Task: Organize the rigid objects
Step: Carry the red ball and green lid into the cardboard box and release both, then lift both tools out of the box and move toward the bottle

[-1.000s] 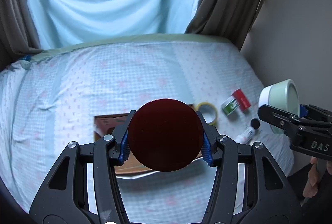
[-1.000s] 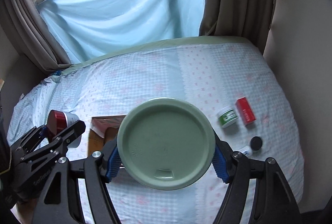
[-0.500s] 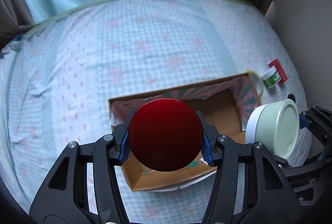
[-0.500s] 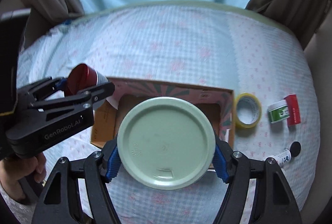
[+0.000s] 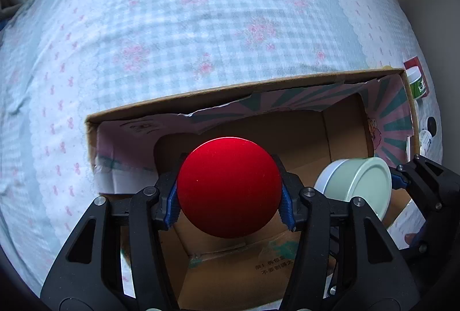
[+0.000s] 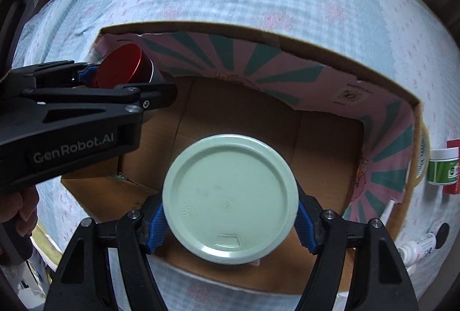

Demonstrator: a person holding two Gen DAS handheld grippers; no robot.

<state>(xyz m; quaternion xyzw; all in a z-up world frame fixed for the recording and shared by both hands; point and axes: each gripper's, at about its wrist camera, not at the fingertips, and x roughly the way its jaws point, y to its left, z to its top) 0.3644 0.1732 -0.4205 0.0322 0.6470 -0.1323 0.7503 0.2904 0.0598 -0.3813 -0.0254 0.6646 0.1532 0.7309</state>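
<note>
Pinching a red-lidded jar (image 5: 229, 187) between its blue-padded fingers (image 5: 172, 207), the left gripper (image 5: 230, 206) hangs over the open cardboard box (image 6: 316, 49) on the bed (image 5: 172, 9), beside the right gripper (image 6: 230, 224), whose fingers clamp a green-lidded tub (image 6: 230, 197) above that box.

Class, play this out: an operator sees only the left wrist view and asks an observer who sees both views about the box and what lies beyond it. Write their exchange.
Operator: My red-topped container blocks the box floor. Anything on it?
Observer: The right view shows bare brown floor in the cardboard box between the two held items; the rest is hidden.
Operator: What lies past the box's right wall?
Observer: A yellow tape roll against it, hidden from you.
Operator: What grips the pale green lid?
Observer: The right gripper, blue pads on both sides.
</note>
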